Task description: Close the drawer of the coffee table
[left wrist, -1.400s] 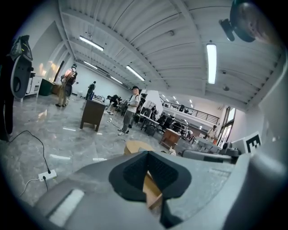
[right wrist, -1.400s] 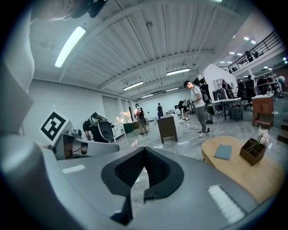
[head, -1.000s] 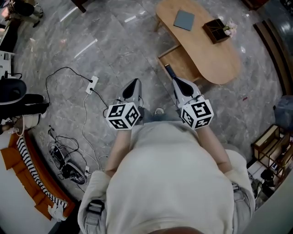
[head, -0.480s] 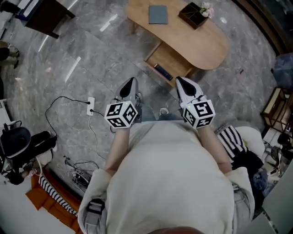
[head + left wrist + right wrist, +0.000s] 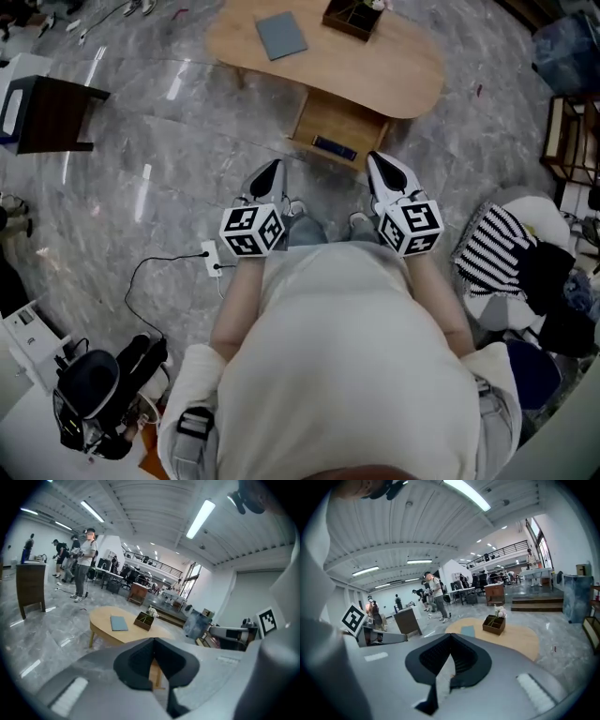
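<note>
The oval wooden coffee table stands ahead of me, with a blue book and a brown box on top. Its drawer is pulled out toward me, with a dark flat object inside near the front edge. My left gripper is shut and empty, just left of the drawer front. My right gripper, also shut and empty, sits at the drawer's right front corner; I cannot tell whether it touches. The left gripper view shows the shut left gripper before the table. The right gripper view shows the shut right gripper before the table.
A dark side table stands at the left. A power strip with cable lies on the floor by my left side. Striped cloth and a wooden rack are at the right. People stand far off.
The table has swung from the upper right to straight ahead and come closer. Both grippers have moved toward the open drawer's front and stayed shut.
</note>
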`<state>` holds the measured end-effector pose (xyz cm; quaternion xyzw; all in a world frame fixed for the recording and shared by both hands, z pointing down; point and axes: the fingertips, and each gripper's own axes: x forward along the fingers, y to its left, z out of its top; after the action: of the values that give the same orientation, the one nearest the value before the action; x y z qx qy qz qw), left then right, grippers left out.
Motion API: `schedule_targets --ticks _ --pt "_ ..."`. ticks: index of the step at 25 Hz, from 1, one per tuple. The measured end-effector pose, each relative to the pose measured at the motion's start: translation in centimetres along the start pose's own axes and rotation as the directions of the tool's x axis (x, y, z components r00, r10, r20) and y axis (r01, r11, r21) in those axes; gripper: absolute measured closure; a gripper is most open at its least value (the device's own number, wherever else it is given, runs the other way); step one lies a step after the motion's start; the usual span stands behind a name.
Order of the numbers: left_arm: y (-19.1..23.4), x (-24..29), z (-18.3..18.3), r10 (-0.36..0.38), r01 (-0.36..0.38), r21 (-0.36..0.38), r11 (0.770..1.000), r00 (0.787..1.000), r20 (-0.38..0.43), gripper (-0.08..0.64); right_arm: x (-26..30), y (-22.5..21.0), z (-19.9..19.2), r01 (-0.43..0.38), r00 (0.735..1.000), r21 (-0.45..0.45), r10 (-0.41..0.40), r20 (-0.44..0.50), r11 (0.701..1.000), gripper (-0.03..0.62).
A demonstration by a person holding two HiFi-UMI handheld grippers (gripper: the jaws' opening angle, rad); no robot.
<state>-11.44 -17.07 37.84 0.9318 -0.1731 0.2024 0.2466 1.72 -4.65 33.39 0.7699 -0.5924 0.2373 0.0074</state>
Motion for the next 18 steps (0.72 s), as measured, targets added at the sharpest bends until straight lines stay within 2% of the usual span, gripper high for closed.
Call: schedule_targets --ticks 4,8,12,18 --pt "1.7 1.9 0.0 -0.068 0.071 0.033 0.997 0.995 -0.075 0.558 0.6 -0.4 -0.6 0.101 0.995 0.041 -0.101 0.0 0.994 0.592" --pt "3.0 3.8 -0.6 -0.123 0.136 0.081 0.987 0.981 -0.149 0.558 0.9 -1.1 -2.2 0.205 0.979 0.072 -0.204 -0.028 0.976 0.592" --pt "4.4 5.5 -1.5 -0.16 0.189 0.123 0.974 0.964 -0.215 0.558 0.4 -1.9 -4.0 0.301 0.953 0.111 -0.298 -0.049 0.947 0.592" --pt "6.7 7.8 -4.1 -0.194 0.242 0.13 0.962 0.934 -0.299 0.558 -0.4 -4.0 -8.0 0.418 0.908 0.17 -0.408 -0.094 0.892 0.592"
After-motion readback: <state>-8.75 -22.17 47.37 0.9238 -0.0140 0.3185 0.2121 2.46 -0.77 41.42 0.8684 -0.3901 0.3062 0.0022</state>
